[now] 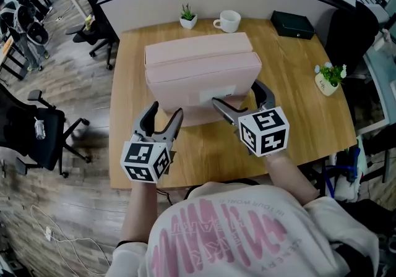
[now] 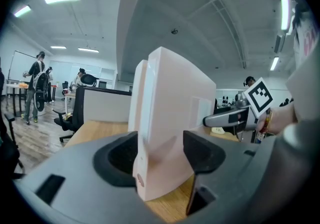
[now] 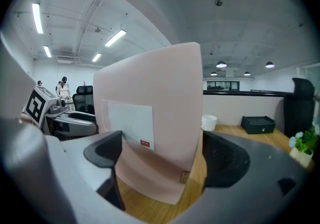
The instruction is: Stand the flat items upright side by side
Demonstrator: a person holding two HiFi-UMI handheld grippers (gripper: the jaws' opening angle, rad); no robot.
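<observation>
Two pink boxes stand on edge on the table [image 1: 133, 158], long sides parallel. The rear box [image 1: 198, 46] is nearer the partition. The front box [image 1: 204, 81] is right against it on my side. From the head view I can't confirm they touch along the whole length.

Left tongs [image 1: 166, 112]: at the left end of the front box. Both pads look pressed onto it, pinching its thickness low down near the table.

Right tongs [image 1: 236, 93]: spread around the right end of the same box. The inner pad lies at the labelled face. The outer pad stands clear, with bare wood showing in the gap.

Status (my reading): both items are already upright side by side. What's left is steadying them and letting go.

Risks from here:
- Only one end is gripped. If my left hand pulls or twists, the front box could pivot on its bottom edge and swing away from its neighbour.
- The grip is low on a tall, thin box, so a sideways nudge could tip it toward me.
- Pushing forward could shove the rear box over toward the cup [image 1: 229, 20] and plant [image 1: 188, 17].
- A pad dragging on the cardboard while opening could take the box with it.
</observation>
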